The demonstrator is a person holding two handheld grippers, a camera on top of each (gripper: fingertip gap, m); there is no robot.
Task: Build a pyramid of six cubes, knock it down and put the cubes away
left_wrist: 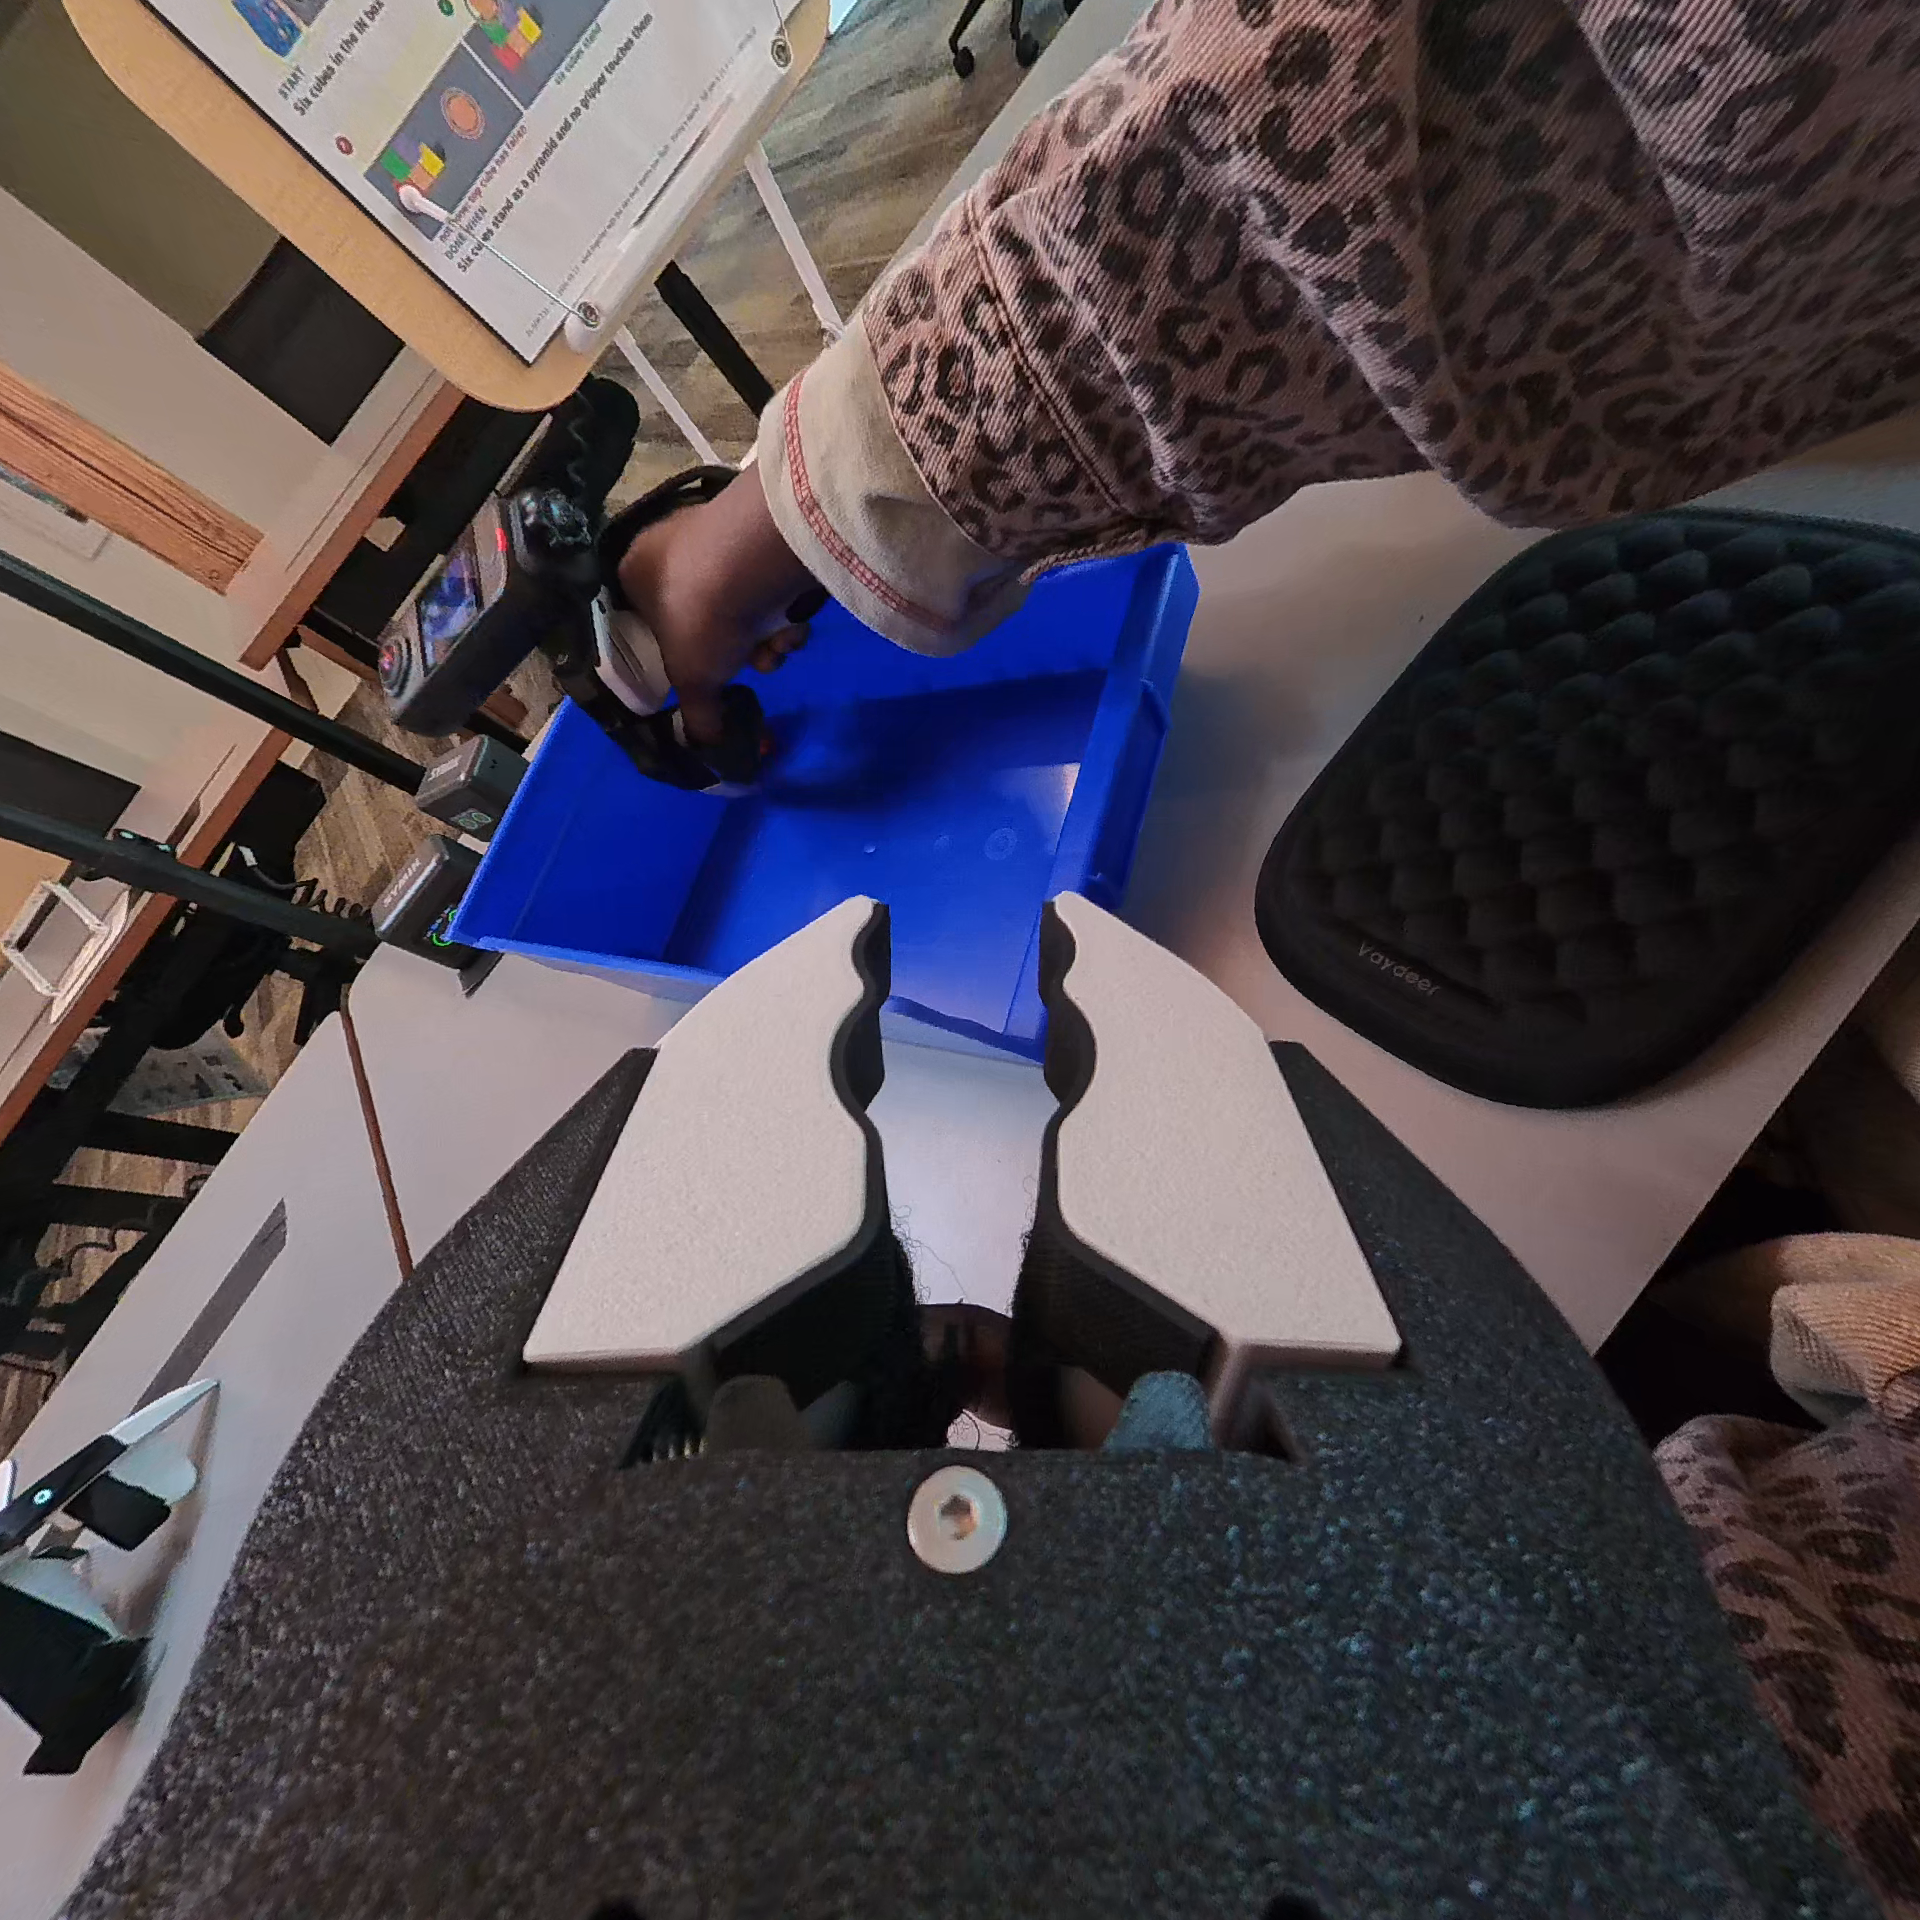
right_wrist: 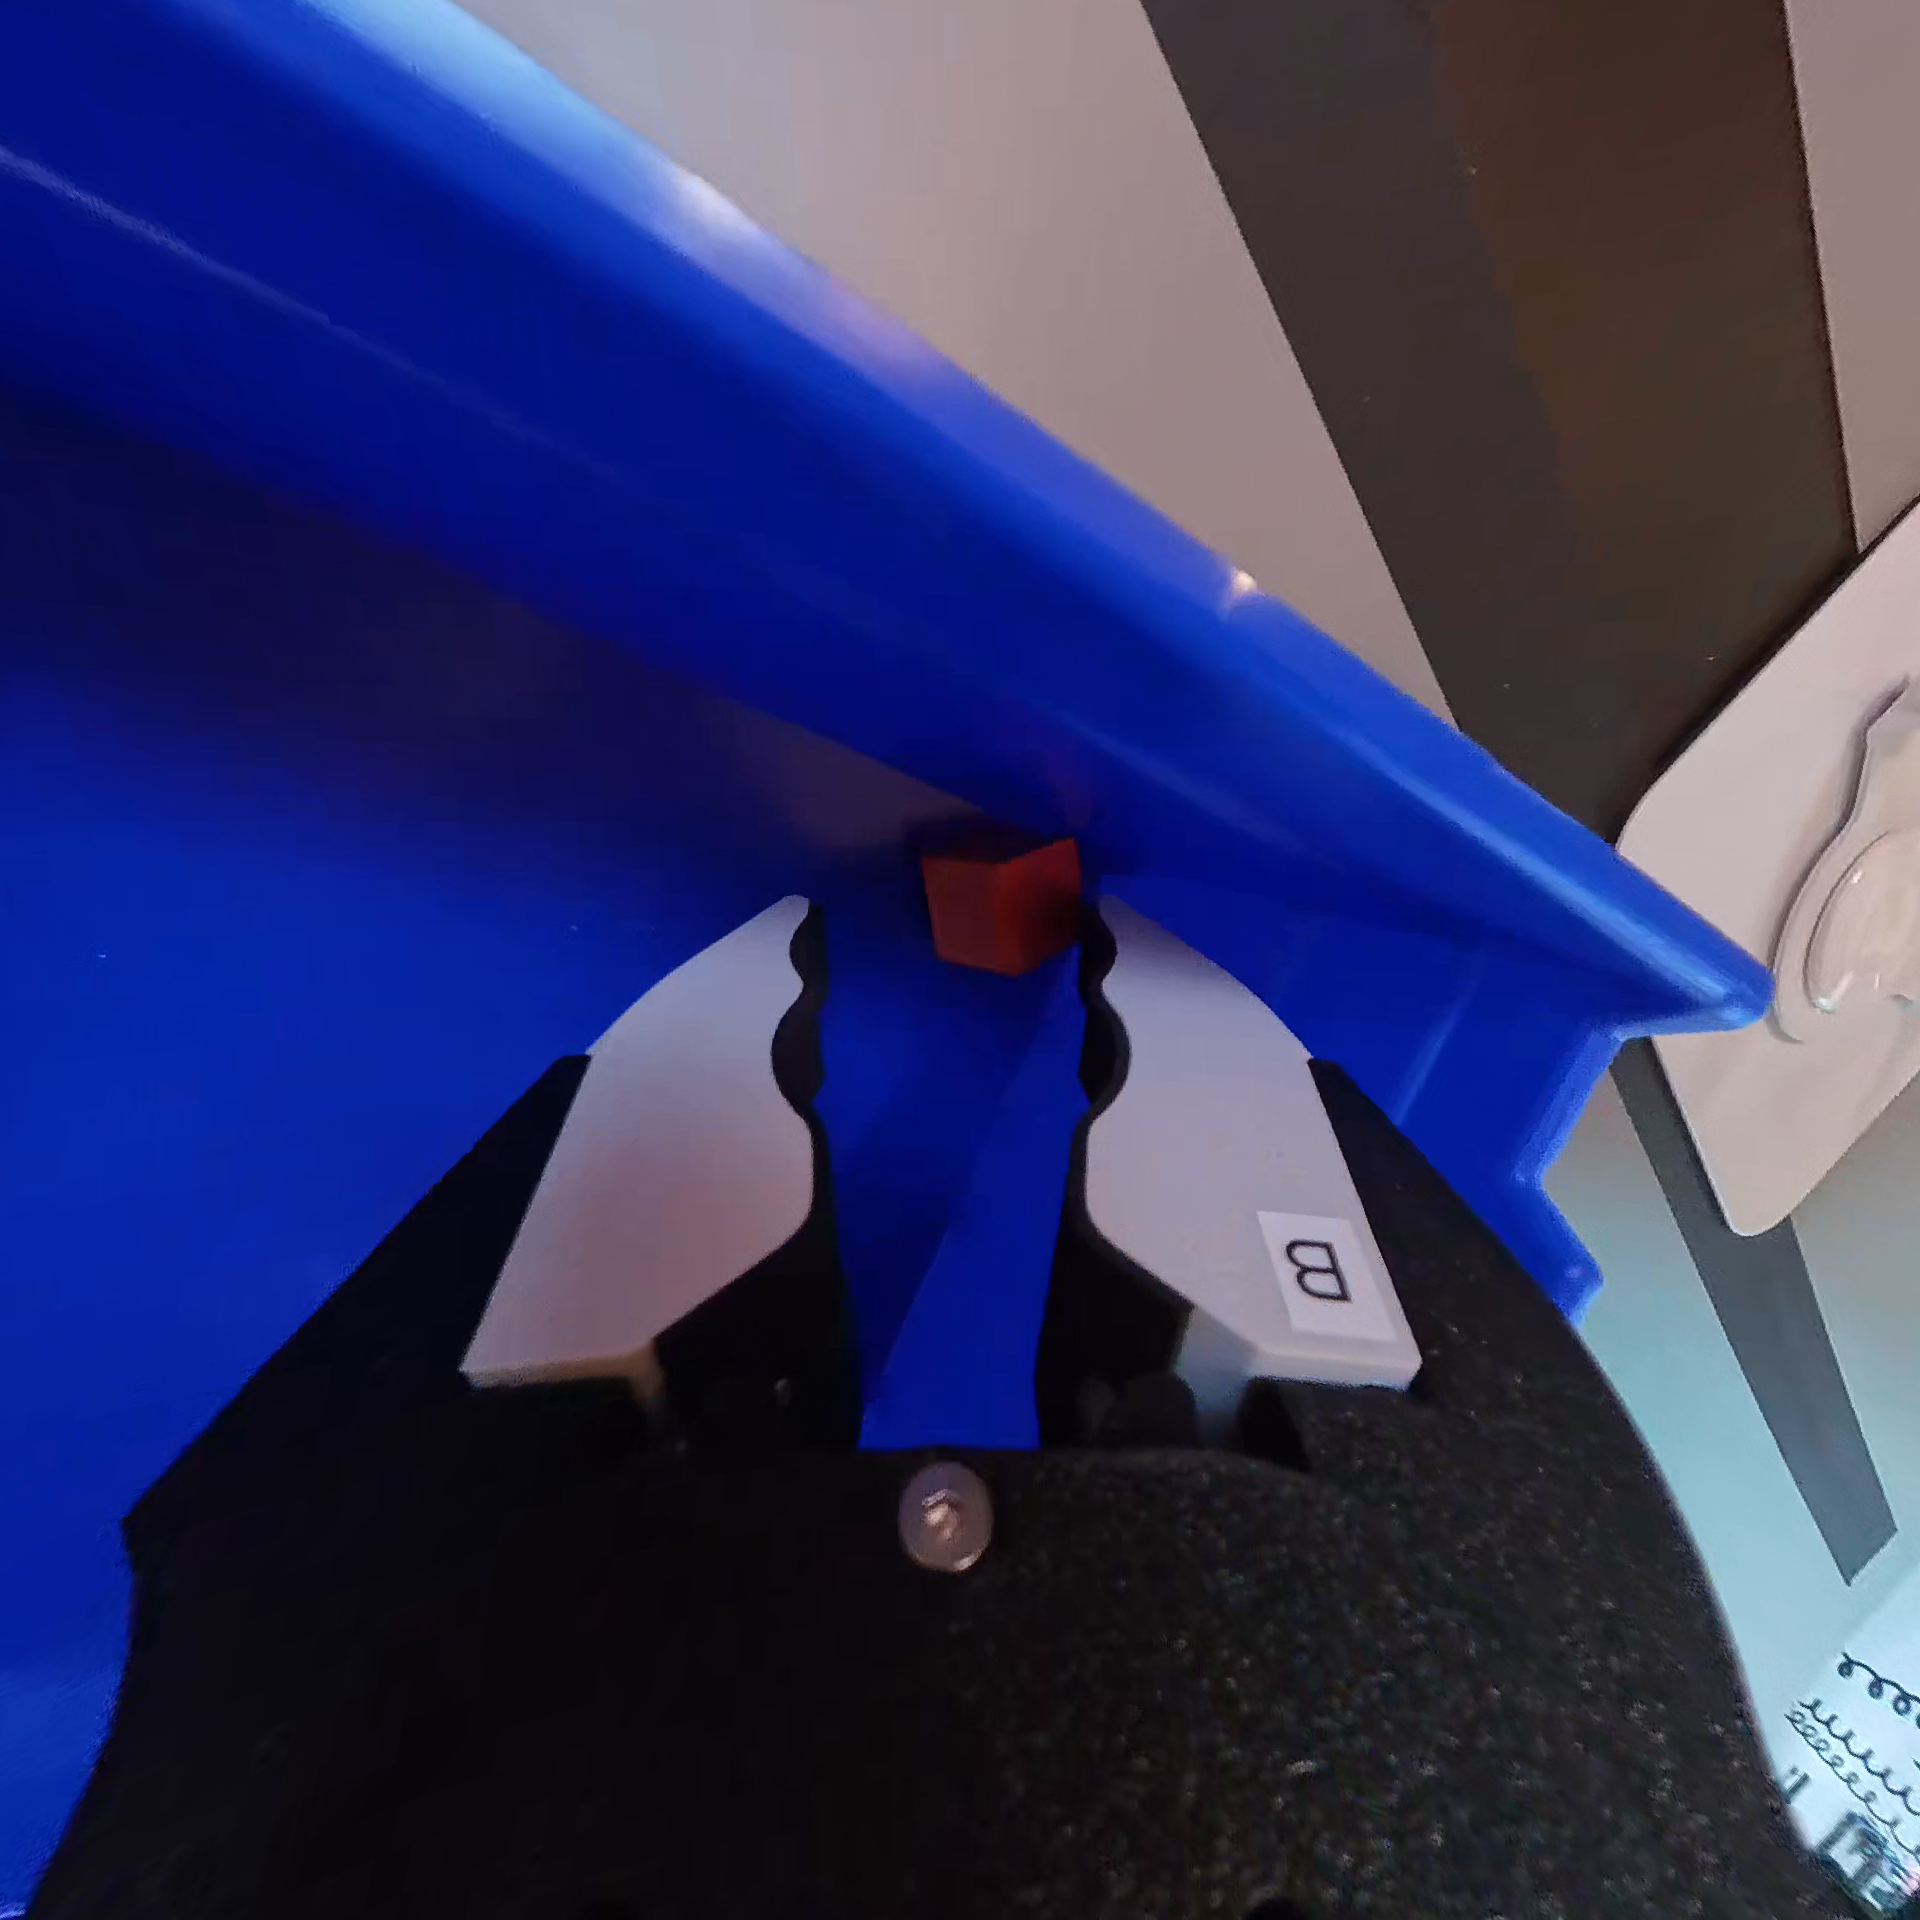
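The red cube sits in the corner of the blue bin, right at the tips of the right gripper, whose jaws are spread and not pinching it. Over in the left wrist view, the left gripper hangs spread and empty above the desk at the bin's near rim, with a black cushioned pad off to the right.

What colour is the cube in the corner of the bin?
The cube is red, best seen in the right wrist view.
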